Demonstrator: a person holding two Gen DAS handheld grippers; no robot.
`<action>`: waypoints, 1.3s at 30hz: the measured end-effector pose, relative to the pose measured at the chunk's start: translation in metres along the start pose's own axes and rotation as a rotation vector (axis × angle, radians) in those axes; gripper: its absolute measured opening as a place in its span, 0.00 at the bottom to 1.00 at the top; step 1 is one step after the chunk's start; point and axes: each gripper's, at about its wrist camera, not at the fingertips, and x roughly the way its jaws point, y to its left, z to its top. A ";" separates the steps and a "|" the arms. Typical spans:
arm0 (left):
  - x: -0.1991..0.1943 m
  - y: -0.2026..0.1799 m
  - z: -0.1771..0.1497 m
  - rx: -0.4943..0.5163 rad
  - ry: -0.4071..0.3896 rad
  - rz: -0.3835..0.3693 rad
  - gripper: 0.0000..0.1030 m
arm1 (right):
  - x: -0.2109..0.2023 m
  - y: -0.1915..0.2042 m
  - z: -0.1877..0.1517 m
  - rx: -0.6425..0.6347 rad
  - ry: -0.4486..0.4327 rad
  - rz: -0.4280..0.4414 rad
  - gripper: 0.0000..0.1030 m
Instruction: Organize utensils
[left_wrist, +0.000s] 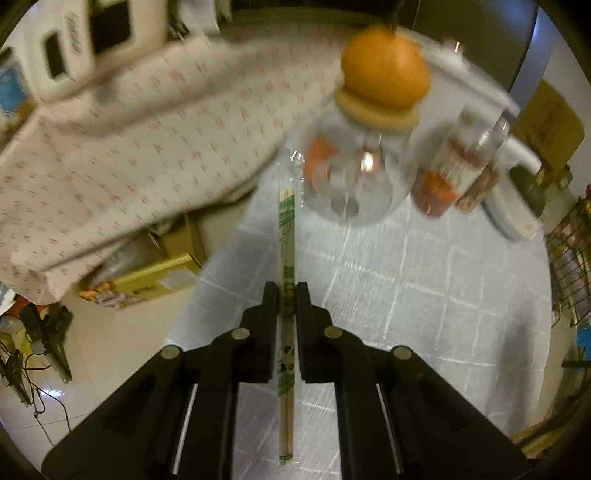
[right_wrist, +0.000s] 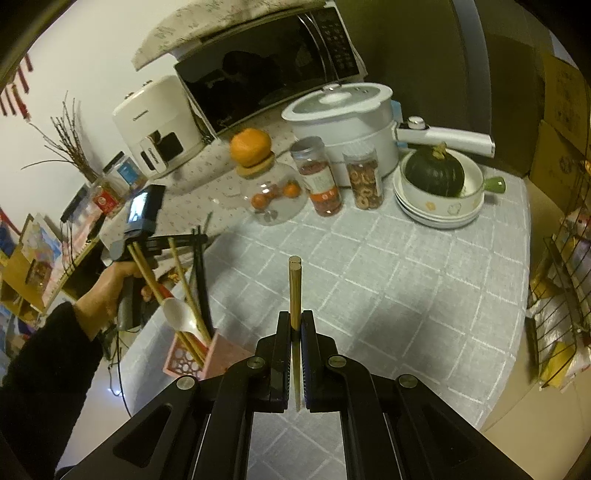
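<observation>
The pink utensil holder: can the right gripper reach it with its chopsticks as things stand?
Probably yes. The pink utensil holder stands just left of the right gripper, which is shut on bare chopsticks; only the white spoon crowds its opening.

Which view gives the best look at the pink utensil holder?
The right wrist view. There the pink utensil holder stands at the table's left edge, holding chopsticks and a white spoon. The left wrist view does not show it at all, only wrapped chopsticks pinched in the left gripper.
</observation>
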 end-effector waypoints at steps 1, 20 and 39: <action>-0.011 0.004 -0.001 -0.011 -0.033 0.004 0.10 | -0.003 0.003 0.001 -0.007 -0.013 0.000 0.05; -0.171 0.001 -0.064 -0.064 -0.432 -0.050 0.10 | -0.054 0.043 0.002 -0.073 -0.142 0.058 0.05; -0.187 -0.023 -0.122 -0.089 -0.620 -0.305 0.10 | -0.078 0.070 -0.001 -0.118 -0.199 0.093 0.05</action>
